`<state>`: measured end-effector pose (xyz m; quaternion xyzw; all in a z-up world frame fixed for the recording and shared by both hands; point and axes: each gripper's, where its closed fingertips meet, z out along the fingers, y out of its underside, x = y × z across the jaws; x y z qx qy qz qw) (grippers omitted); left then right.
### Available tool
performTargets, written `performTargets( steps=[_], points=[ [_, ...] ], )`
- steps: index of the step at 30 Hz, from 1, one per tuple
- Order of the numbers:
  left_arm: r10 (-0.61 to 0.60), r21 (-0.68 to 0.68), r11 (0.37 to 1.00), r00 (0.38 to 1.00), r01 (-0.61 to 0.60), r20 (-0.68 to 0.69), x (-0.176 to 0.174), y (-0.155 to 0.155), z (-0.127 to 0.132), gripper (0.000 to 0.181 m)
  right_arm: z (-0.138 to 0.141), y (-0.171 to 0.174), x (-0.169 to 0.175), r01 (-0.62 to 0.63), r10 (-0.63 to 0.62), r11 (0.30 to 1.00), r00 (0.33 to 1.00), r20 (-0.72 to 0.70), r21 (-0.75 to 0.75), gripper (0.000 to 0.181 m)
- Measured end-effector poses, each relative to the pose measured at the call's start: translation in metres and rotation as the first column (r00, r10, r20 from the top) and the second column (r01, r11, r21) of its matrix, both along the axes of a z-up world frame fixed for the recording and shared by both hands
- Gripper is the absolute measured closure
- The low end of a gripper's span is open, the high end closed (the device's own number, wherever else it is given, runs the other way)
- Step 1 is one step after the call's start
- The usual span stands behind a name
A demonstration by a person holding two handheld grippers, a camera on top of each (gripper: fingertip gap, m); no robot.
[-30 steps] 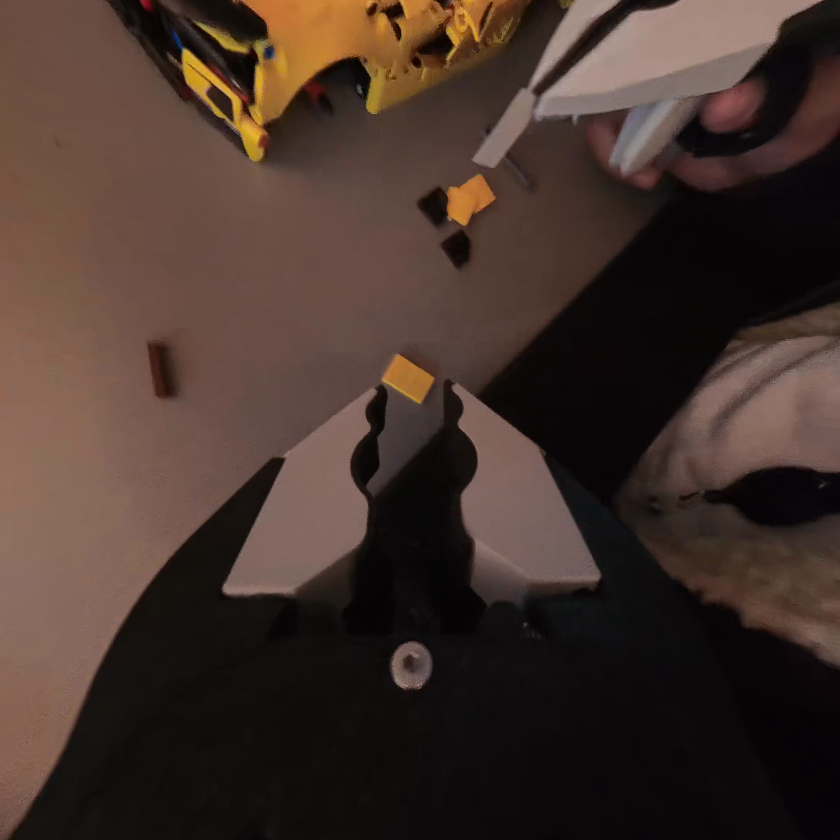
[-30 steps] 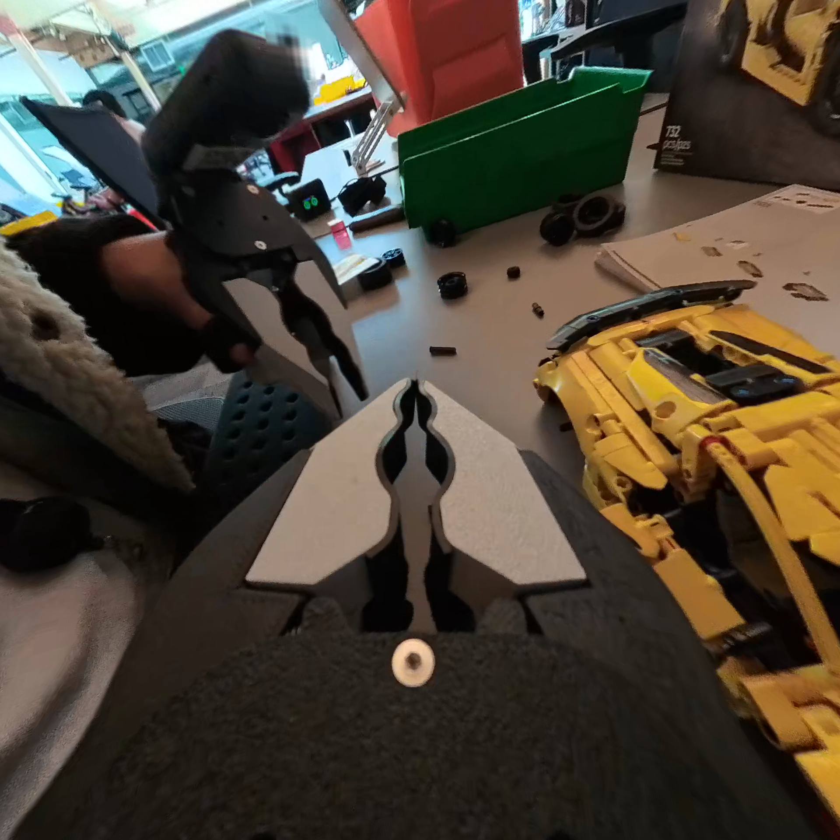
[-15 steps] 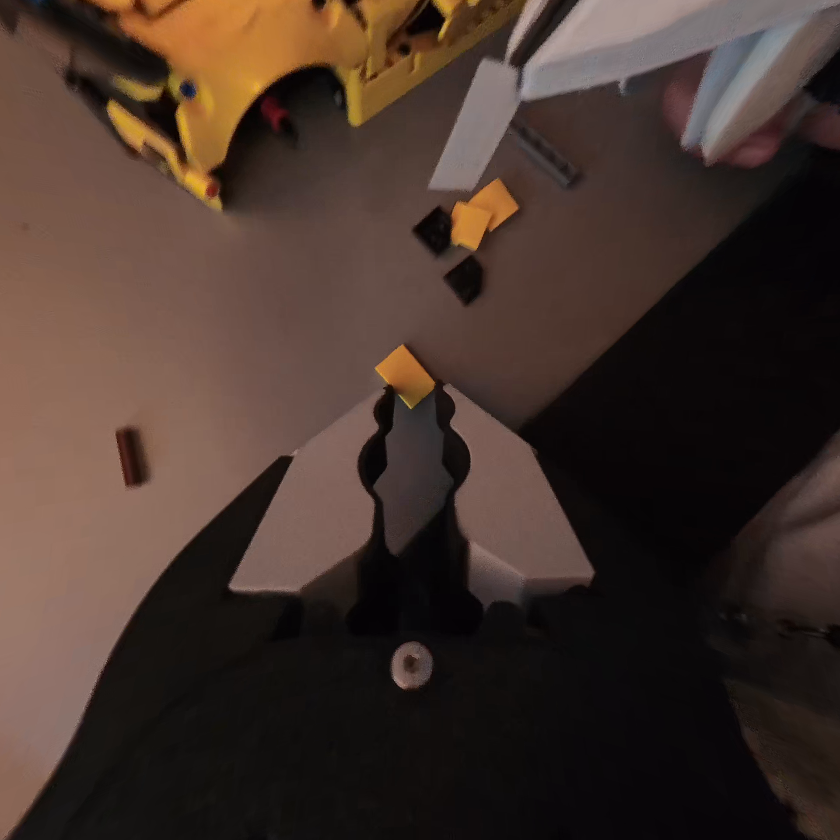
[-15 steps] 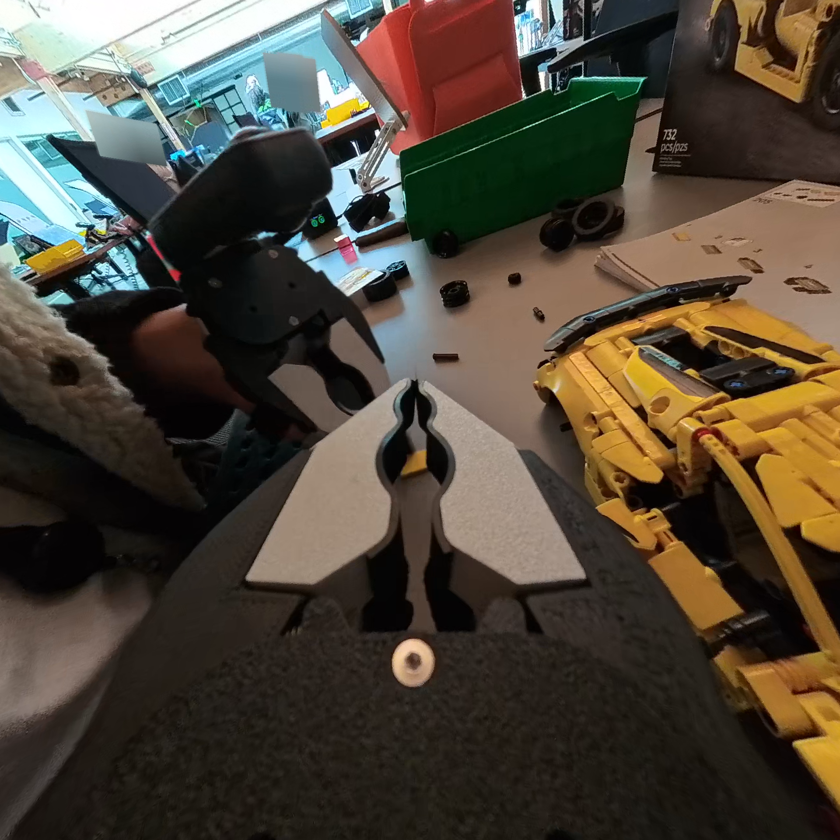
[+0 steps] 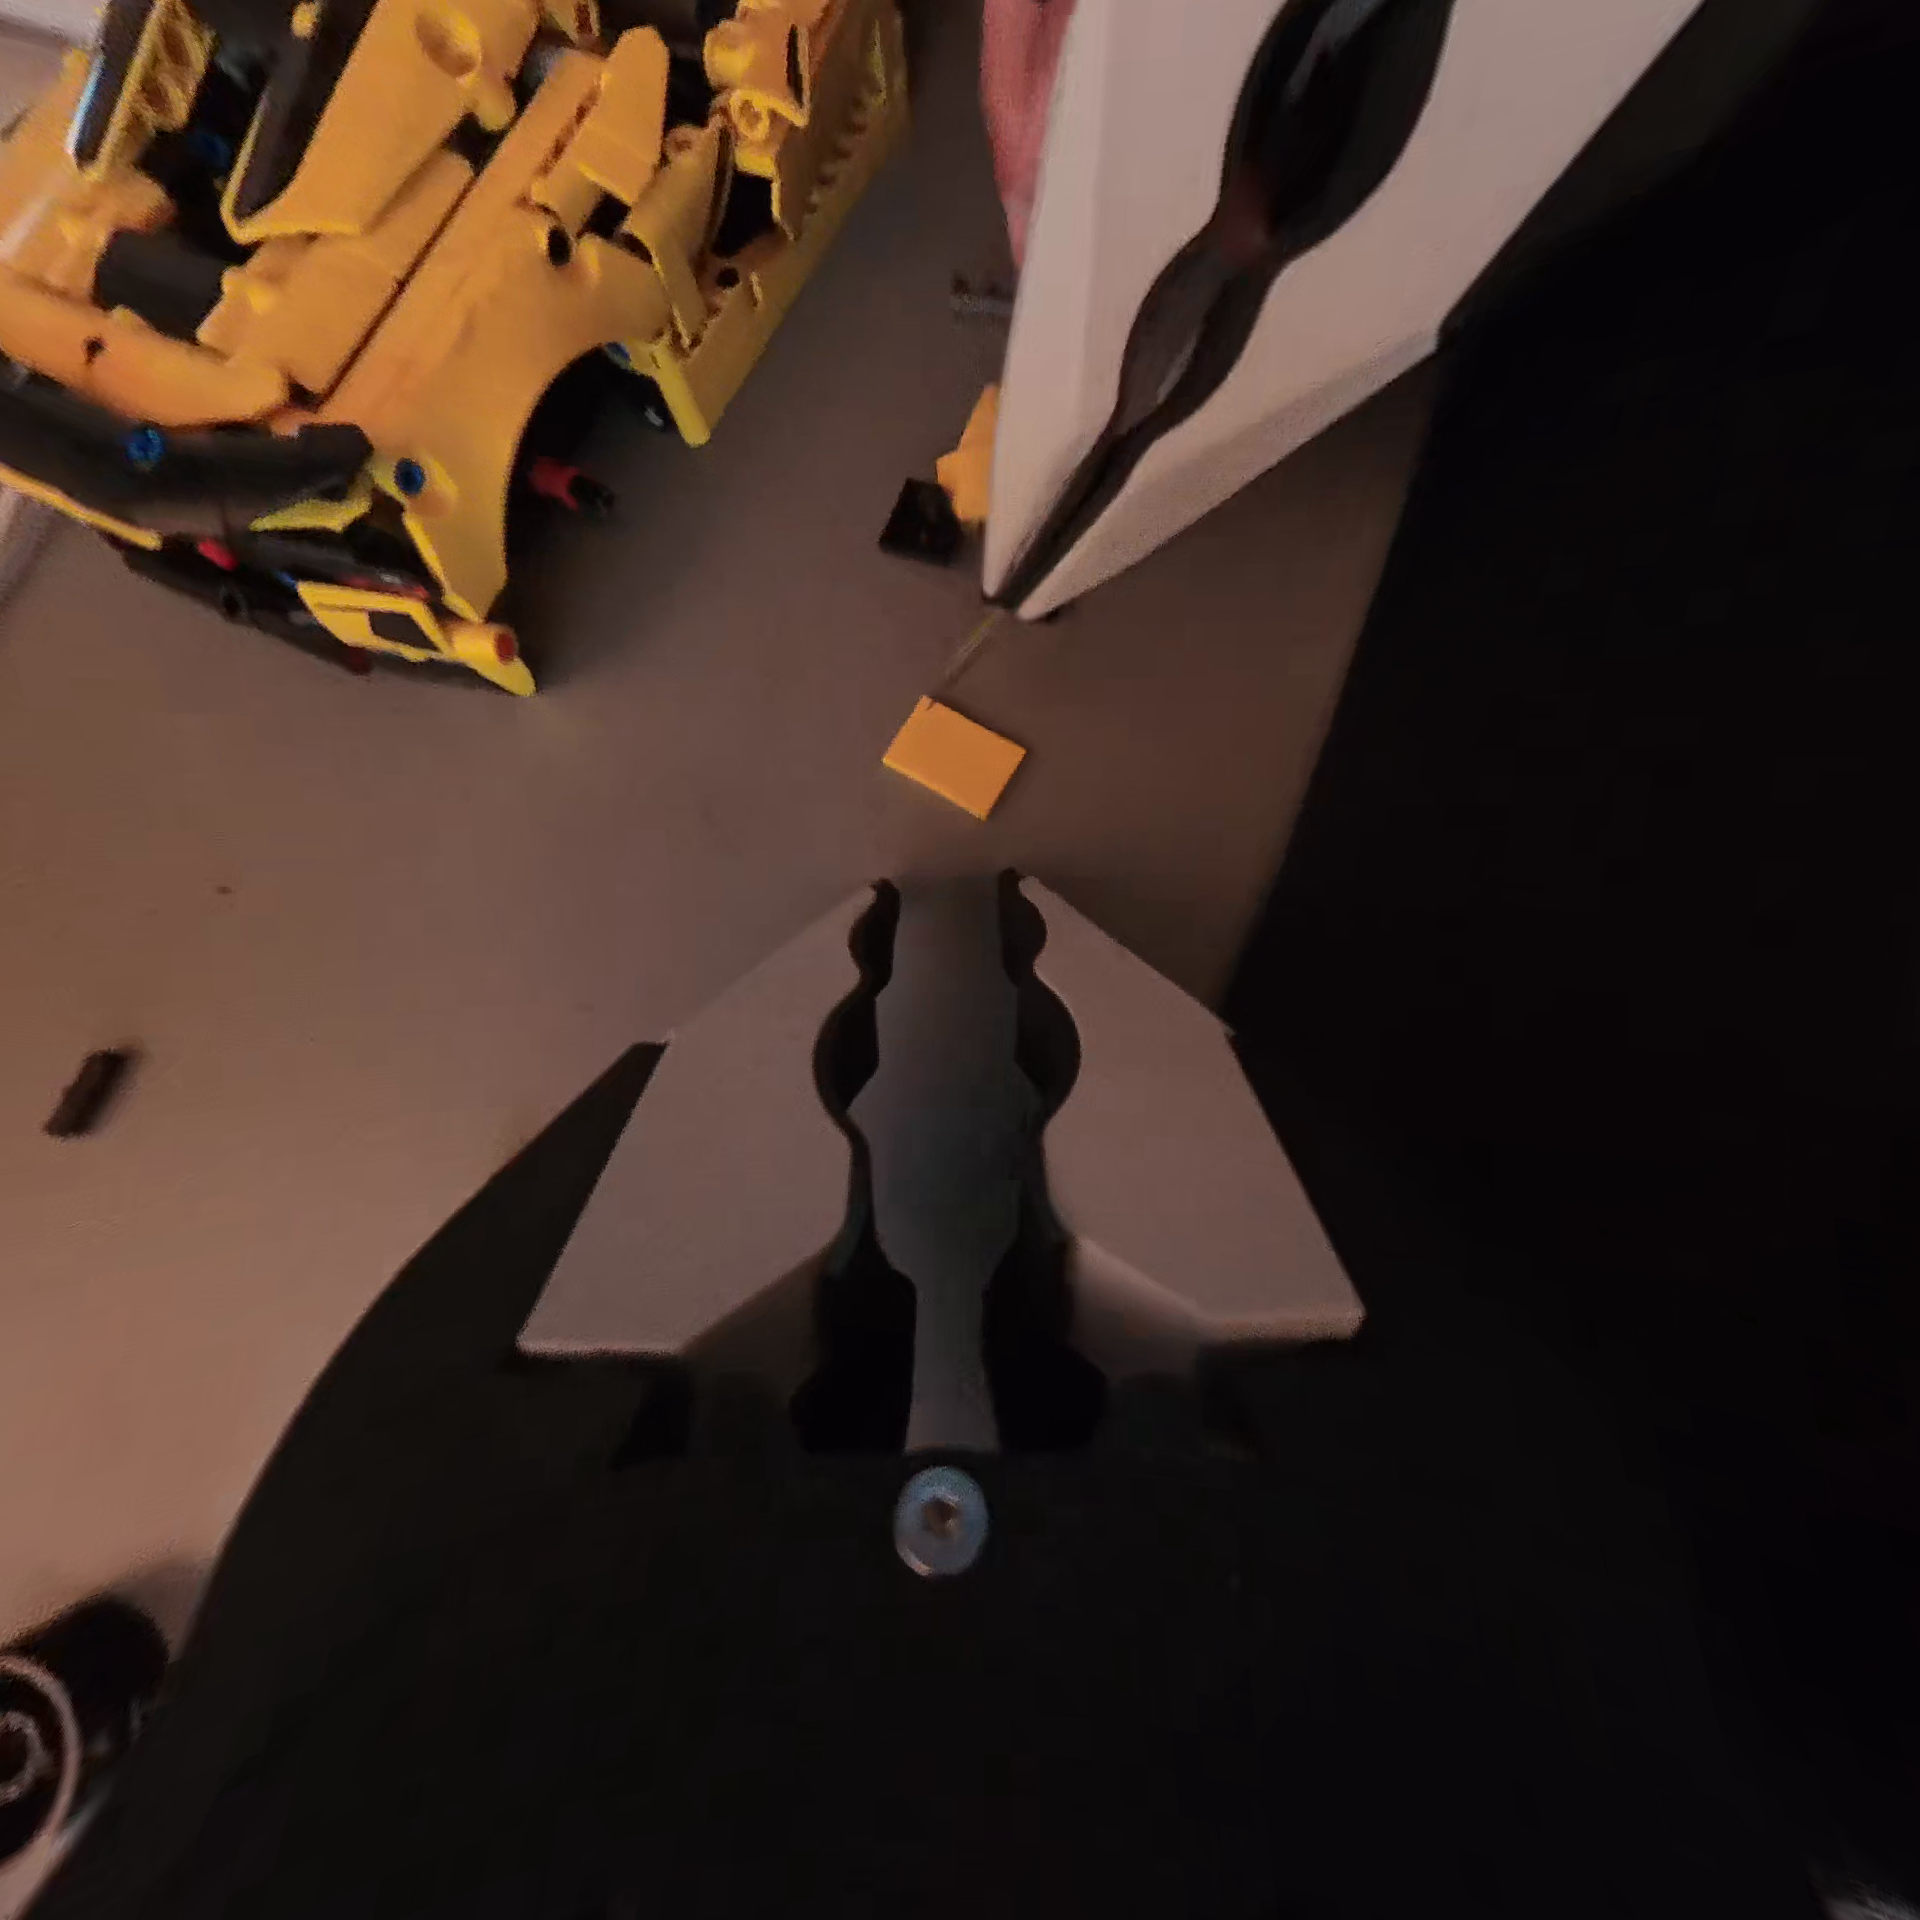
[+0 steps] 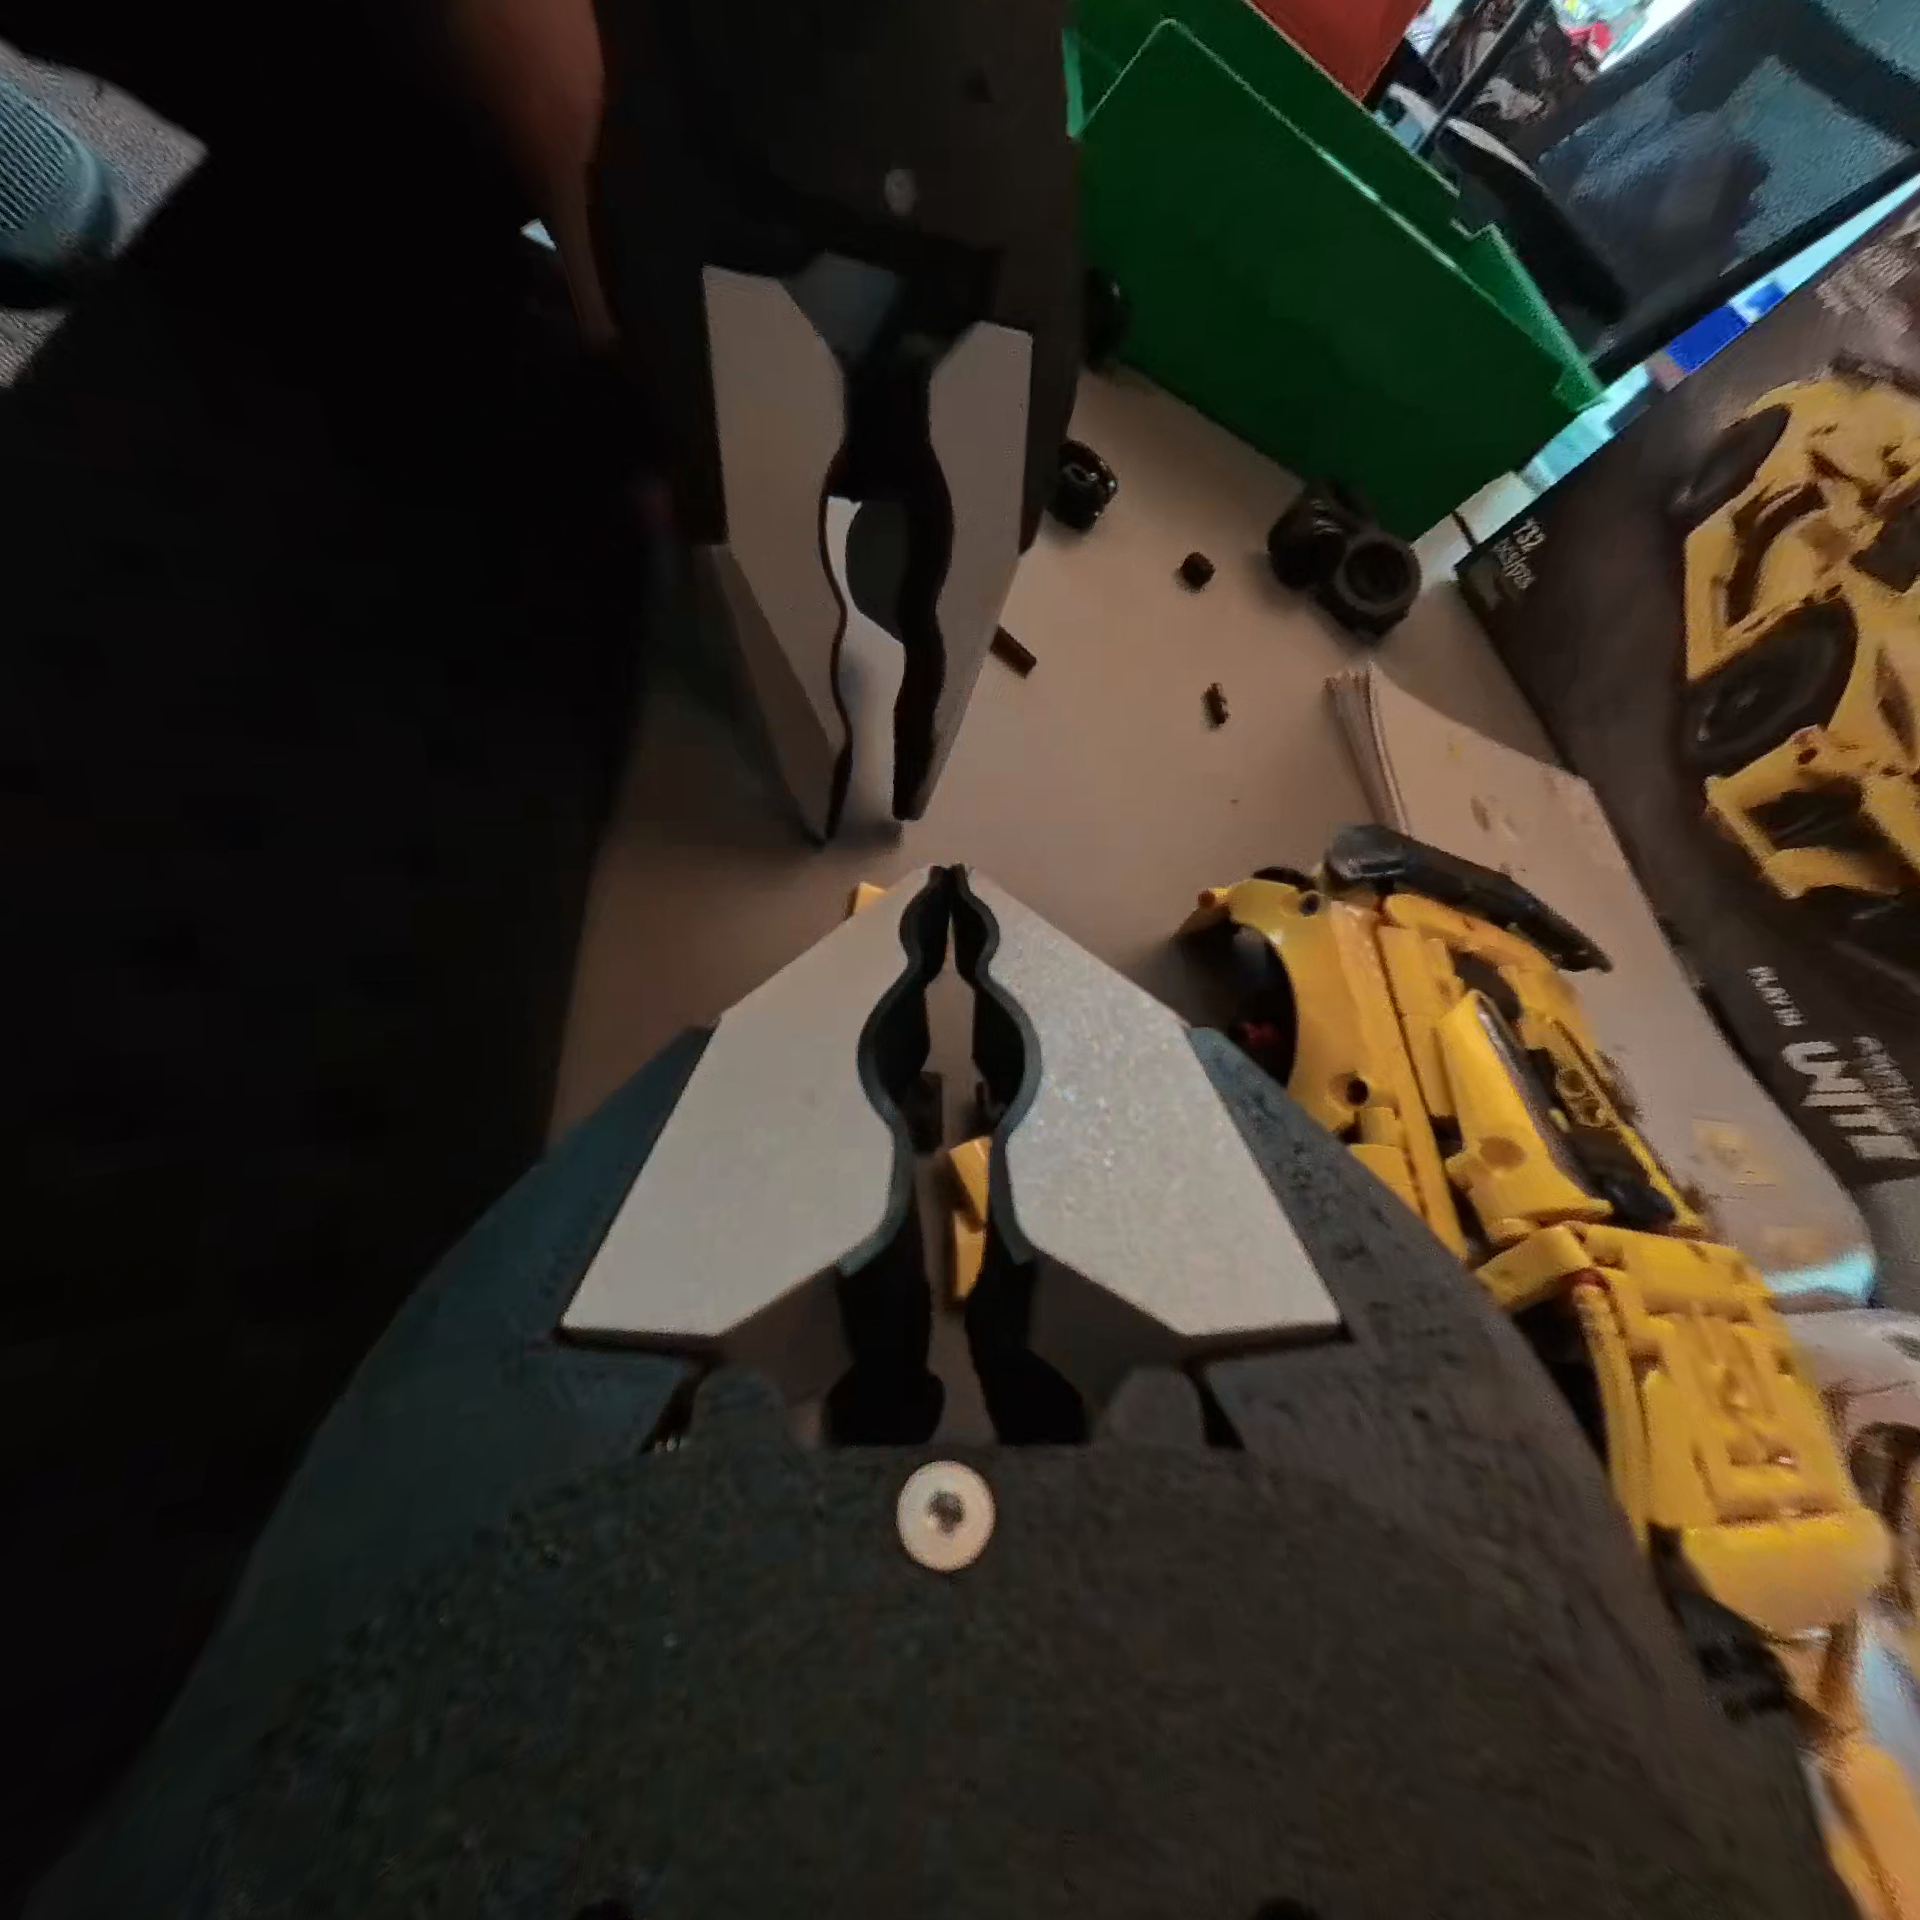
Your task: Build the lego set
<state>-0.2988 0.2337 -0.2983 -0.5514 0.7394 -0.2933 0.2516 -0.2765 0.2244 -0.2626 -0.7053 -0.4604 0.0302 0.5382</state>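
A flat yellow tile (image 5: 954, 755) lies on the grey table (image 5: 416, 935), just ahead of my left gripper (image 5: 948, 888), whose jaws stand a little apart and empty. My right gripper (image 5: 1008, 608) comes down from the upper right, jaws closed, with its tip just beyond the tile. In the right wrist view my right gripper (image 6: 951, 878) is shut. The left gripper (image 6: 868, 821) points down opposite it, and a corner of the tile (image 6: 862, 896) peeks out beside the tip. The yellow lego car (image 5: 416, 260) stands to the left and also shows in the right wrist view (image 6: 1455, 1122).
A black tile (image 5: 920, 516) and a yellow piece (image 5: 971, 457) lie by the right gripper. A dark brown piece (image 5: 88, 1091) lies at left. A green bin (image 6: 1299, 260), black wheels (image 6: 1351, 561), the booklet (image 6: 1507, 831) and the set's box (image 6: 1766, 623) lie beyond. The table edge runs on the right. Spacing between my two grippers at the tips: around 5 cm. The right tips stand about 6 cm off the black tile (image 5: 920, 516).
The yellow tile was at my left gripper's tips; now it lies on the table apart from them. My right gripper has swung down, tip close to the tile.
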Motion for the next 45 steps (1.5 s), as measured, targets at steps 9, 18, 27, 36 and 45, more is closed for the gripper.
performTargets(
  steps=[9, 18, 27, 36, 45],
  points=[
    [-0.051, 0.021, 0.999, 0.996, 0.049, 0.079, 0.004, -0.001, 0.000, 0.167, -0.003, 0.006, -0.001, 0.238, -0.246, 0.969, 0.952, 0.179, 0.066, 0.181],
    [-0.075, 0.095, 0.993, 0.993, 0.066, 0.096, 0.006, -0.003, -0.001, 0.178, -0.013, 0.005, -0.006, 0.207, -0.232, 0.972, 0.925, 0.302, 0.115, 0.181],
    [-0.065, 0.086, 0.995, 0.994, 0.057, 0.091, 0.006, -0.001, -0.002, 0.181, -0.017, 0.005, -0.004, 0.207, -0.228, 0.973, 0.922, 0.314, 0.099, 0.181],
    [-0.064, 0.083, 0.995, 0.994, 0.057, 0.090, 0.006, -0.001, -0.002, 0.181, -0.018, 0.006, -0.003, 0.189, -0.215, 0.976, 0.918, 0.333, 0.111, 0.181],
    [-0.063, 0.080, 0.995, 0.994, 0.056, 0.089, 0.006, -0.001, -0.002, 0.181, -0.018, 0.006, -0.003, 0.163, -0.199, 0.978, 0.917, 0.345, 0.132, 0.181]
  ],
)
